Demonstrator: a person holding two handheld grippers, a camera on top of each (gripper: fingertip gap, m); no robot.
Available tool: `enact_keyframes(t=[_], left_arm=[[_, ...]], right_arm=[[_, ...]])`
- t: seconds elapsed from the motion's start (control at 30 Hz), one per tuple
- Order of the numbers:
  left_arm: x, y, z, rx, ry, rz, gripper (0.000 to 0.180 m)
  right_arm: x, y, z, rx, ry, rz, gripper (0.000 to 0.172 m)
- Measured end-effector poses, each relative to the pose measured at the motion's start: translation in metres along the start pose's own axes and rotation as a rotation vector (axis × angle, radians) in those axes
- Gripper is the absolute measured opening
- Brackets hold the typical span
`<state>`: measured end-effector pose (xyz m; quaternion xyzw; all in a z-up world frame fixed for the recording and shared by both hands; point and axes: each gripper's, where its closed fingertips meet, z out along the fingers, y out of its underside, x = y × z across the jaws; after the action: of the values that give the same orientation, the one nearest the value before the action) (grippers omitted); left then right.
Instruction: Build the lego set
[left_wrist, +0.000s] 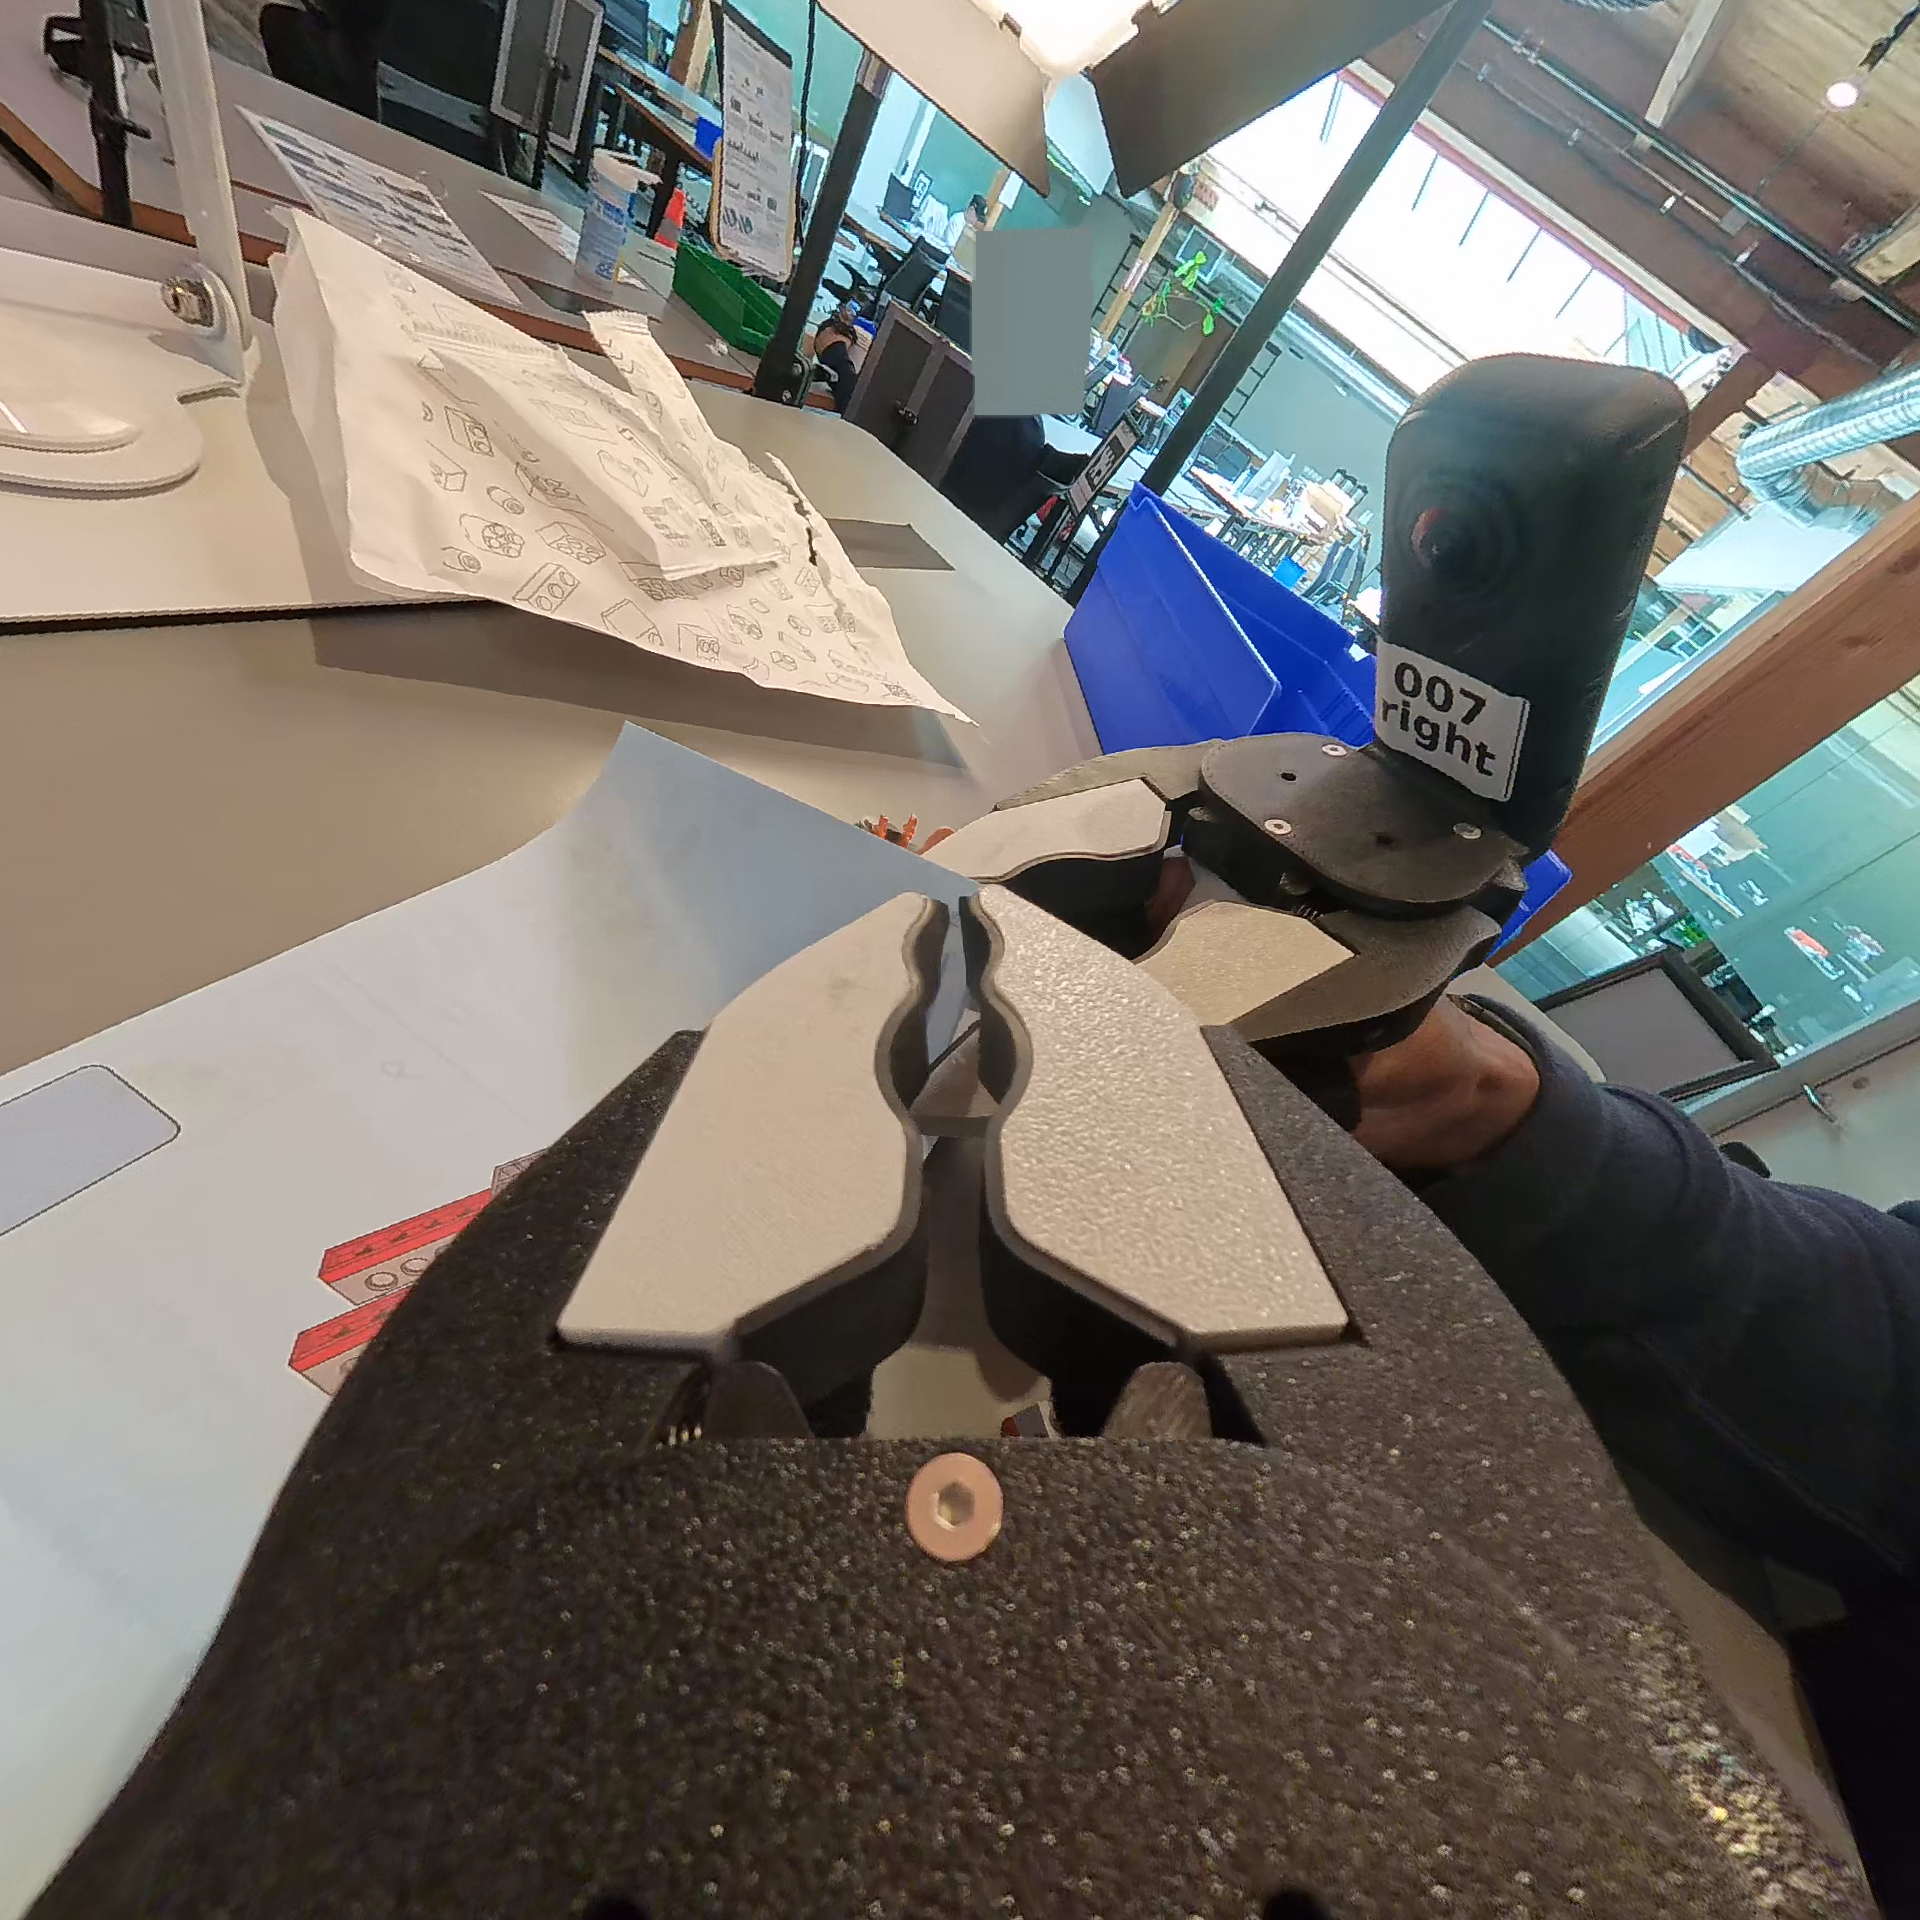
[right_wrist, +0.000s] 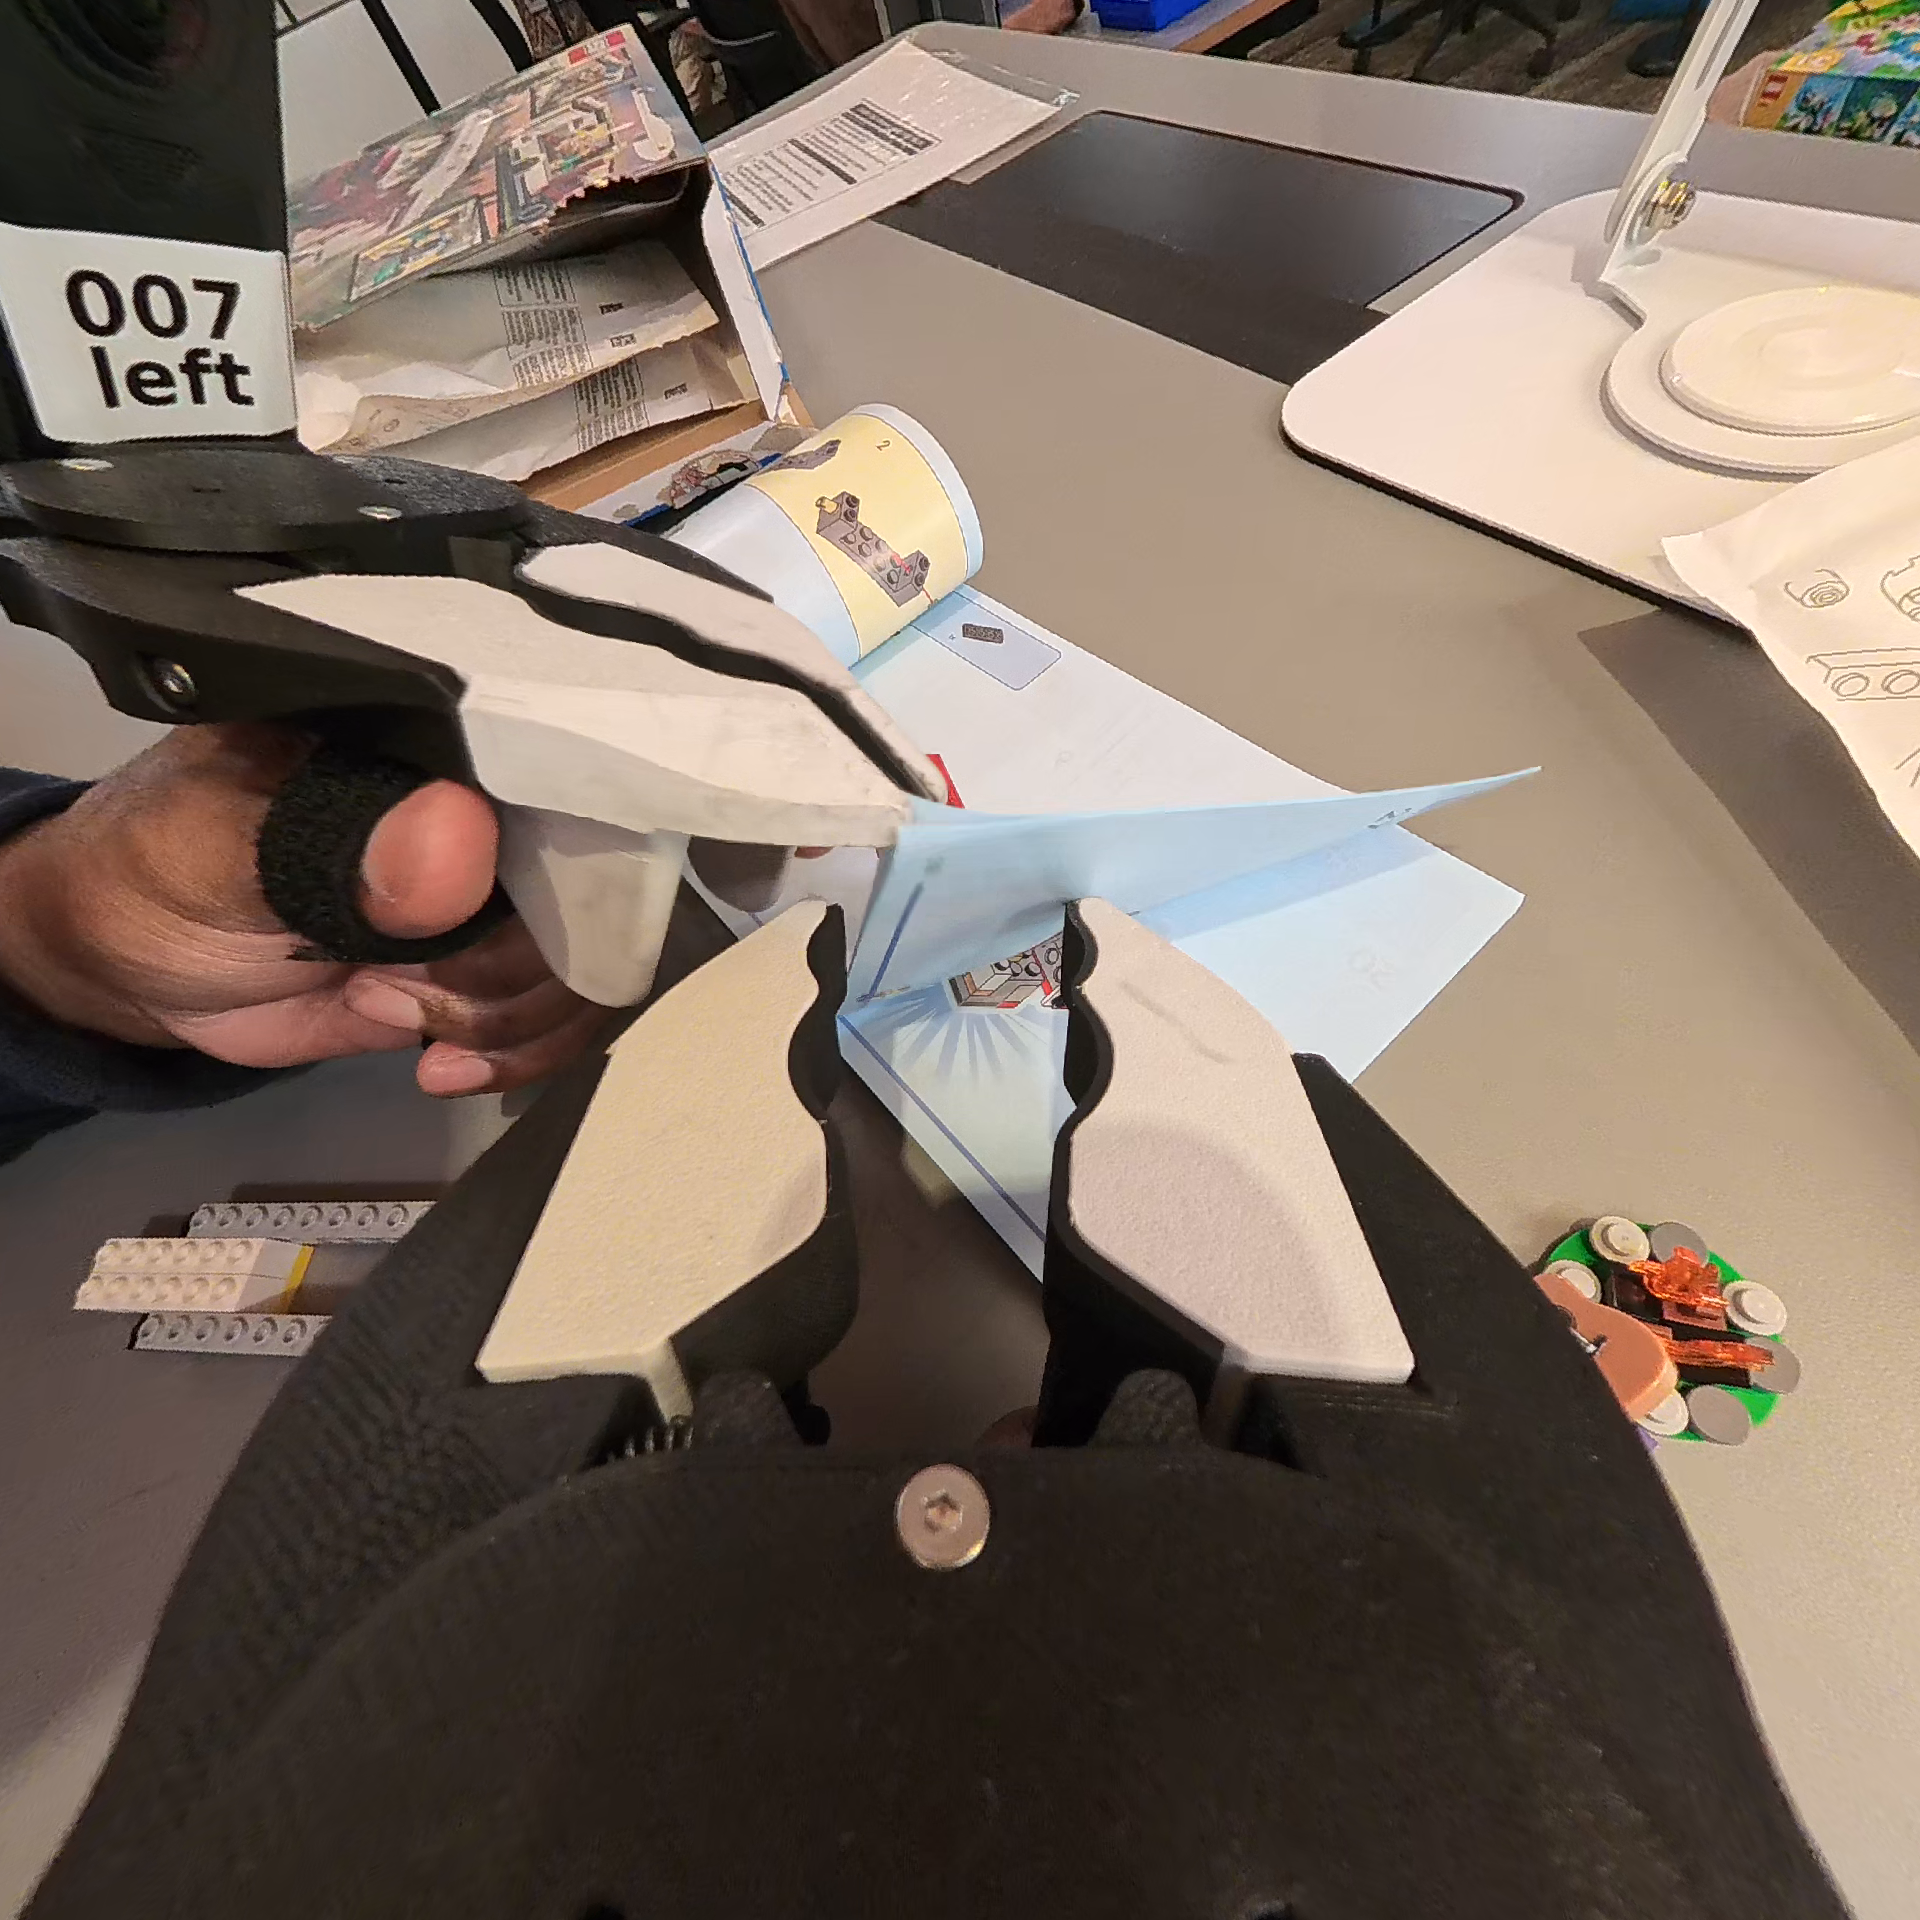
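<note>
Two grippers: left gripper (right_wrist: 902, 821) pinches blue booklet page (right_wrist: 1143, 862); right gripper (right_wrist: 945, 956) open, empty; only right view shows brick campfire model (right_wrist: 1662, 1330).

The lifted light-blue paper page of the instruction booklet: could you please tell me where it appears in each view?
Left wrist view: the lifted light-blue paper page fills centre-left, its corner pinched in the left hand-held gripper.
Right wrist view: it spans the centre, above the open right hand-held gripper.
Shared landmark: white printed paper bag.
</note>
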<state>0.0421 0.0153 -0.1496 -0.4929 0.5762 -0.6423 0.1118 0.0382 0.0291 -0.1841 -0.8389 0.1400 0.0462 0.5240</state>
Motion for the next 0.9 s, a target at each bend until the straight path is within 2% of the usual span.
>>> enact_keyframes(t=[0.47, 0.6, 0.8, 0.9], left_arm=[[-0.001, -0.001, -0.001, 0.008, 0.014, -0.027, 0.0], [-0.003, -0.004, -0.003, 0.027, 0.006, -0.042, 0.0], [-0.005, -0.006, -0.005, 0.049, -0.002, -0.053, 0.0], [-0.005, -0.007, -0.006, 0.054, -0.005, -0.056, 0.0]], right_arm=[[0.0, 0.0, 0.0, 0.002, -0.001, 0.0, 0.04], [0.007, -0.002, -0.005, 0.011, 0.044, -0.054, 0.043], [0.015, -0.036, -0.034, 0.181, 0.12, -0.114, 0.052], [0.008, -0.035, -0.033, 0.158, 0.073, -0.092, 0.048]])
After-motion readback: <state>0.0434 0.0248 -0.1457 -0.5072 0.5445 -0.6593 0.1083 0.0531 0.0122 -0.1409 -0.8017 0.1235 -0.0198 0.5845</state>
